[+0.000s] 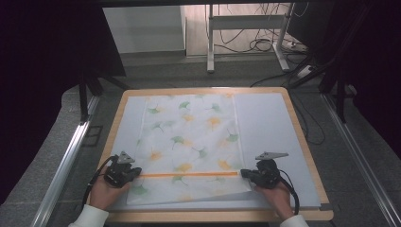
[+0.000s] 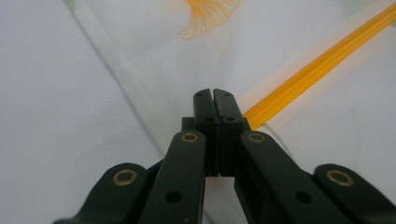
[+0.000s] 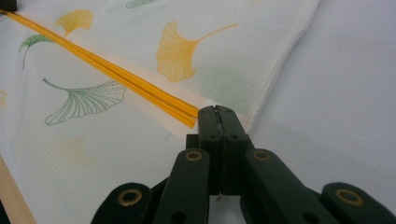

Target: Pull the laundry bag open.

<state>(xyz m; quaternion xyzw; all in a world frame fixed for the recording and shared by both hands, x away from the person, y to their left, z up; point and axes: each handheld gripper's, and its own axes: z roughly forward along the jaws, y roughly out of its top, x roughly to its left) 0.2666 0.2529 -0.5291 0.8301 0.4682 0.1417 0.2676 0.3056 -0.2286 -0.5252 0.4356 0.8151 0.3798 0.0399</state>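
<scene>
Left hand point(image 1: 105, 192): at the near edge of the table, white sleeve at the wrist, wrapped round the left gripper.
Right hand point(image 1: 275, 196): at the near edge on the other side, wrapped round the right gripper.
Left gripper point(image 1: 135, 171): jaws pressed together, with no gap visible in its own view point(image 2: 215, 95); the tips sit at the left end of the orange stripe, and the cloth seems to be pinched between them.
Right gripper point(image 1: 244, 173): jaws pressed together point(image 3: 217, 112) at the right end of the orange stripe, with a thin edge of fabric caught between the tips.
Cloth point(image 1: 189, 137): white fabric printed with green and yellow fan-shaped leaves, spread over the middle of the table; its near part is folded over, and the fold runs between the two grippers.
Orange stripe point(image 1: 188, 174): a straight band across the cloth, running from one gripper to the other.
White sheet point(image 1: 265, 127): lies under the cloth and covers most of the tabletop.
Table point(image 1: 302, 137): light wood, its rim showing around the sheet.
Floor point(image 1: 350, 170): grey, with cables trailing beyond the far edge of the table.
</scene>
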